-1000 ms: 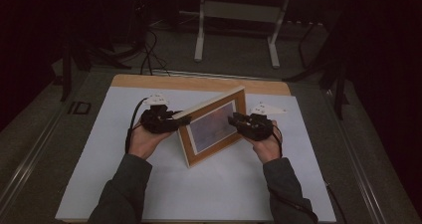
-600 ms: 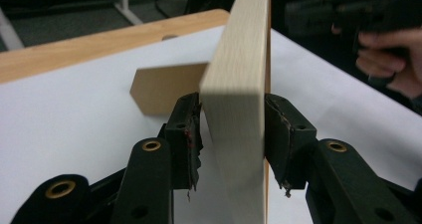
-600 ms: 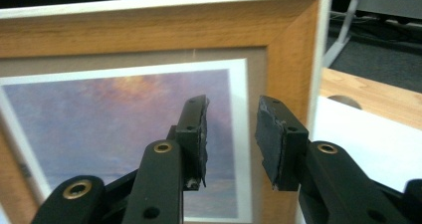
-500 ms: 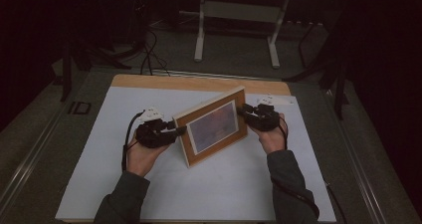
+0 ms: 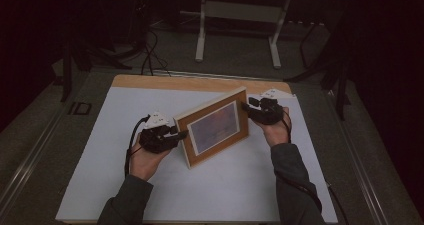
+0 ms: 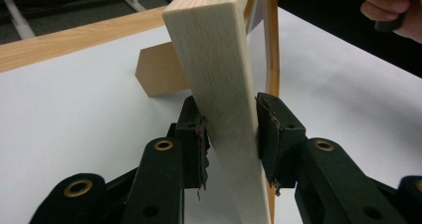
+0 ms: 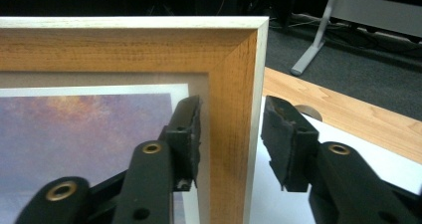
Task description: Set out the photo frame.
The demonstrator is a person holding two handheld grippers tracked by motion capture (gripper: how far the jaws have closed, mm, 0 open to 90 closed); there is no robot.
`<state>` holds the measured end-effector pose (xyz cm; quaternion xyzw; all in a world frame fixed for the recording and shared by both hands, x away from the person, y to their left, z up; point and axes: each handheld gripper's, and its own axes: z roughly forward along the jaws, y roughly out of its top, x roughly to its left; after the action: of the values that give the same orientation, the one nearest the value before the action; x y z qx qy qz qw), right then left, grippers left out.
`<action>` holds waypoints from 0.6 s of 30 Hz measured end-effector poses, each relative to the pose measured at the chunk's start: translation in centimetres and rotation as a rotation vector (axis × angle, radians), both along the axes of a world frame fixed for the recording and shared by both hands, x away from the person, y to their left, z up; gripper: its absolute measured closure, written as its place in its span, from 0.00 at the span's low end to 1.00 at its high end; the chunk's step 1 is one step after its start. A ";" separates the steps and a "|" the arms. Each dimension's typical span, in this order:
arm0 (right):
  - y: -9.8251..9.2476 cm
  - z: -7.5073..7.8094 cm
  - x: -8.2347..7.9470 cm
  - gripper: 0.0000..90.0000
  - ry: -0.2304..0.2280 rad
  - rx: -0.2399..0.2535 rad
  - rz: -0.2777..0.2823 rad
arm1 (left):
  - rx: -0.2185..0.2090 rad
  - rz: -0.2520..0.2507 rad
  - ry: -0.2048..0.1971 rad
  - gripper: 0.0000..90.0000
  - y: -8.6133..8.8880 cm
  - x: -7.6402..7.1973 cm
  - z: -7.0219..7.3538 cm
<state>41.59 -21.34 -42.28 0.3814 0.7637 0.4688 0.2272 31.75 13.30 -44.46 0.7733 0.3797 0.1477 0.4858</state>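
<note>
Picture frame upright, left gripper clamping edge, right gripper straddling opposite edge

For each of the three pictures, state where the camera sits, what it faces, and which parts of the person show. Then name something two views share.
High view: above the person's side, facing down on the white table; both forearms, left gripper, right gripper.
Left gripper view: on that gripper, facing the wooden picture frame edge-on, pads on it; the other hand behind.
Right gripper view: facing the frame's front corner, jaws straddling its edge, having just been opening.
Shared: the frame.
</note>
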 end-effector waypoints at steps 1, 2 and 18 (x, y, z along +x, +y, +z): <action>0.0 0.0 0.0 0.64 0.000 0.000 0.000 | 0.000 0.000 0.000 0.75 0.0 0.0 0.0; 0.1 0.2 0.3 0.60 0.003 -0.007 0.014 | 0.009 -0.005 0.002 0.75 0.1 0.1 0.1; 1.4 -0.4 2.1 0.43 0.082 0.013 0.132 | -0.023 0.028 -0.009 0.74 2.4 1.1 0.4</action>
<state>43.70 -19.95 -42.65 0.3504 0.7927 0.4719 0.1618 32.81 15.72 -44.06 0.7618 0.3900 0.1534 0.4940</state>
